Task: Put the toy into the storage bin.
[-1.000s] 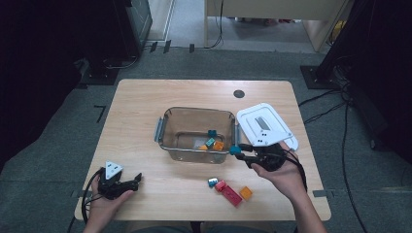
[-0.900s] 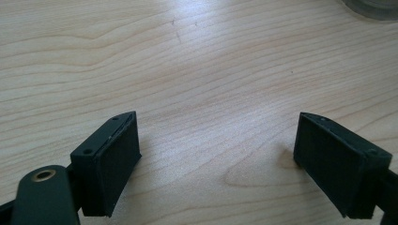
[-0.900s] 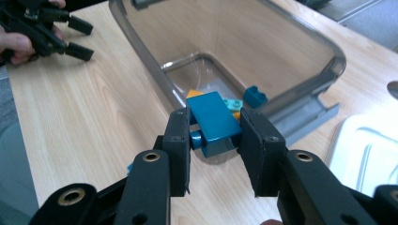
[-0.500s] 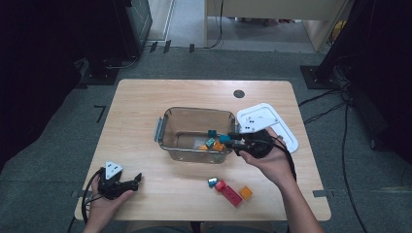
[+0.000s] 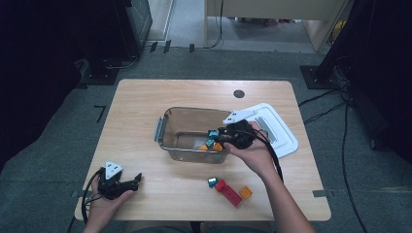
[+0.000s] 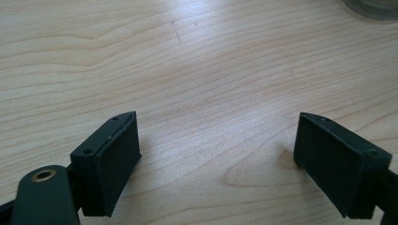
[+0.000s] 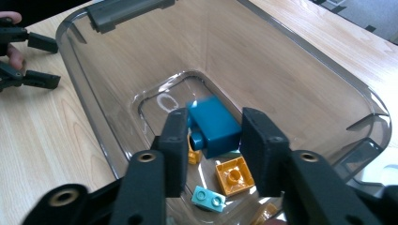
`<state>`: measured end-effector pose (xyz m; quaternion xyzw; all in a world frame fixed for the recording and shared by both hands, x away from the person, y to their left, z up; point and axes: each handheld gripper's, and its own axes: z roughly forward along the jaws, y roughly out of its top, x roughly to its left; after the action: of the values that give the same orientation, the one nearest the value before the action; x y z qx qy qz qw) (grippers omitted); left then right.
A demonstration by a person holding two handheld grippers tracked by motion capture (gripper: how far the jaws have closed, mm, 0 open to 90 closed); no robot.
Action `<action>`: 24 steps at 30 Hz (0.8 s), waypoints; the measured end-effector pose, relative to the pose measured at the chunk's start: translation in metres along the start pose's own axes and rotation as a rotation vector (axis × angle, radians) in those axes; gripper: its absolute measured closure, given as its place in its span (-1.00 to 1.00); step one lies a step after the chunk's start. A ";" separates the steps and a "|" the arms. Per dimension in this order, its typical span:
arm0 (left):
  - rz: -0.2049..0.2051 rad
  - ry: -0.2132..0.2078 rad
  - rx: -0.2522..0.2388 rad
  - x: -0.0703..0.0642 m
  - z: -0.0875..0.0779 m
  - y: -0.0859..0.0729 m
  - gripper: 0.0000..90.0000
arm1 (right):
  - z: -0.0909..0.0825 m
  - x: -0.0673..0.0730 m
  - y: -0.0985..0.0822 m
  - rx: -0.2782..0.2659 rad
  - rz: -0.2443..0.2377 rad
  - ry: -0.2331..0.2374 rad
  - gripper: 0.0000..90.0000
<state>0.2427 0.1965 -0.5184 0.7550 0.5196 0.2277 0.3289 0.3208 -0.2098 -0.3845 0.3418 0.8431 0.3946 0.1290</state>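
Teal brick (image 7: 213, 126) sat between the jaws of our right gripper (image 7: 212, 140), over the open mouth of the clear plastic bin (image 7: 117, 61) at mid-table. The jaws had just been opening; the brick looked blurred and tilted between the pads, and we could not tell whether they still pressed on it. Below it, on the bin floor, lay an orange brick (image 7: 233, 176) and a light teal plate (image 7: 209, 198). Our left gripper (image 6: 216, 159) rested on bare wood near the table's (image 5: 145, 111) front left corner, jaws wide with nothing between them. We could read no brand, label or writing anywhere. From above, the white lid (image 5: 274, 128) lay just right of the bin, and three loose bricks (image 5: 228, 187) sat on the table in front of it. Open wood stretched between the bin and the left gripper.
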 end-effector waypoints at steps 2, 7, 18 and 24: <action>0.000 0.000 0.000 0.000 0.000 0.000 -0.67 | 0.000 0.000 0.000 -0.004 0.003 -0.001 0.28; -0.001 0.000 -0.001 0.000 0.000 0.000 -0.67 | -0.005 -0.001 -0.003 -0.020 0.016 0.009 0.25; -0.001 0.000 0.000 0.000 0.000 0.000 -0.67 | -0.031 0.003 -0.023 -0.061 0.035 0.010 0.14; -0.001 0.000 0.000 0.000 0.000 0.000 -0.67 | -0.046 0.012 -0.039 -0.089 0.038 0.004 0.08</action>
<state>0.2426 0.1964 -0.5184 0.7549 0.5198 0.2275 0.3289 0.2712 -0.2465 -0.3829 0.3507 0.8185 0.4346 0.1349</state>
